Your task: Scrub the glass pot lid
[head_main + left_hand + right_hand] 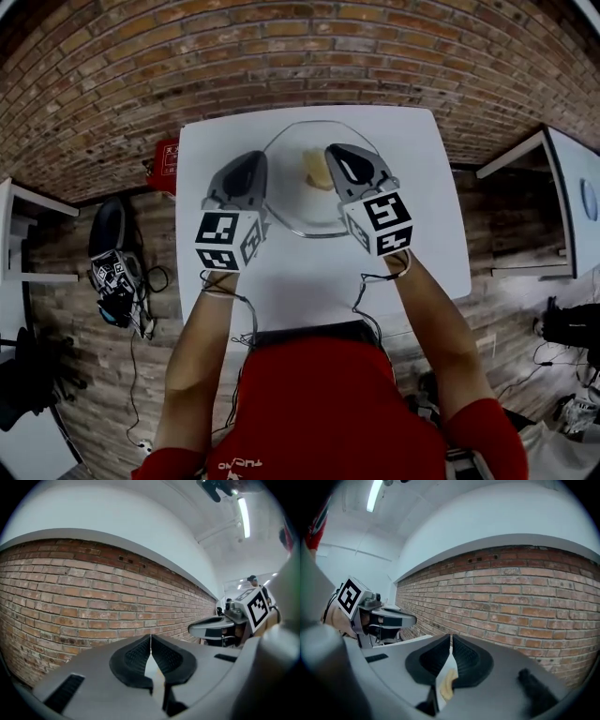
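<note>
Both grippers are hovering side by side over the far half of the white table (427, 178), noses pointing toward the brick wall (84, 597).

- Left gripper (151, 644): the jaws are sitting pressed together, pads meeting along one thin seam, with nothing between them. It is hanging over the lid's left rim.
- Right gripper (451, 644): the jaws are likewise closed tip to tip and gripping nothing. A yellow sliver is showing through the slot lower down, below the pads rather than between them. It is hanging over the right part of the lid.
- Lid (314, 204): the clear glass disc is lying flat on the table, about midway between the left and right edges and nearer the far edge than the near one.
- Sponge (317, 171): the yellow sponge is resting on the lid near its centre, between the two gripper noses and just beside the right one.
- Person: wearing a red shirt (328, 403) and standing at the near edge, bare forearms reaching forward.
- Floor: a red box (167, 157) is sitting by the table's far left corner. Dark gear (117, 262) is lying well off the left edge.
</note>
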`<state>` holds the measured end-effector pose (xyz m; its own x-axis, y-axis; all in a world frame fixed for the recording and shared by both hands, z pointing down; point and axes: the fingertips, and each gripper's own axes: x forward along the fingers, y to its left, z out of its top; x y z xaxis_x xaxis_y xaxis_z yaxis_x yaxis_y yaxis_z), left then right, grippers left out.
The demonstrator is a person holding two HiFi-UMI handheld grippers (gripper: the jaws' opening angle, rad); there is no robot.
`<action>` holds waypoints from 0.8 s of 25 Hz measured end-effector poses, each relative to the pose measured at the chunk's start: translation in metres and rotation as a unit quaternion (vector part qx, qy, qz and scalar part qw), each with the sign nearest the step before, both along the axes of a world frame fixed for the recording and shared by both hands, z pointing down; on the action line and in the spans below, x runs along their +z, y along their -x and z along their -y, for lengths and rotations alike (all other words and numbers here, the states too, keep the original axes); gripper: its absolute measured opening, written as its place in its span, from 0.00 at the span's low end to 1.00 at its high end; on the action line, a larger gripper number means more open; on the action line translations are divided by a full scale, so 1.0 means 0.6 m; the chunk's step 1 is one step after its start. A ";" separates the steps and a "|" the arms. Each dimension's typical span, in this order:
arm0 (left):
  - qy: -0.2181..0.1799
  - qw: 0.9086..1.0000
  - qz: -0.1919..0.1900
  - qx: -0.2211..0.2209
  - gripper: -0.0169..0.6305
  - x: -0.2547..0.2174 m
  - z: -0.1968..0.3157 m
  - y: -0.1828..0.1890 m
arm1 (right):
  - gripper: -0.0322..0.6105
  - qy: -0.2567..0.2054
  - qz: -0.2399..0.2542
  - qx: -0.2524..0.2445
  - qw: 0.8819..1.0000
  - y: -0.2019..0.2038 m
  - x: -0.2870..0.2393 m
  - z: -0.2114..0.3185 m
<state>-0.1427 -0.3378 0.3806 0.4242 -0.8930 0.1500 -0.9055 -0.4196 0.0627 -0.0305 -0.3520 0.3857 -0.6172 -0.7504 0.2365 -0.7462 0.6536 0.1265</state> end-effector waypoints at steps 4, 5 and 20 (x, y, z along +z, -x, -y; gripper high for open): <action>0.031 0.999 0.005 -0.009 0.06 0.042 0.026 0.006 | 0.10 0.045 -0.022 0.007 0.999 -0.007 0.056 0.021; 0.039 0.999 0.007 -0.013 0.06 0.051 0.031 0.008 | 0.10 0.054 -0.028 0.007 0.998 -0.009 0.068 0.026; 0.249 0.968 0.022 -0.022 0.35 0.231 0.071 0.015 | 0.30 0.210 -0.124 -0.001 0.970 -0.008 0.239 0.084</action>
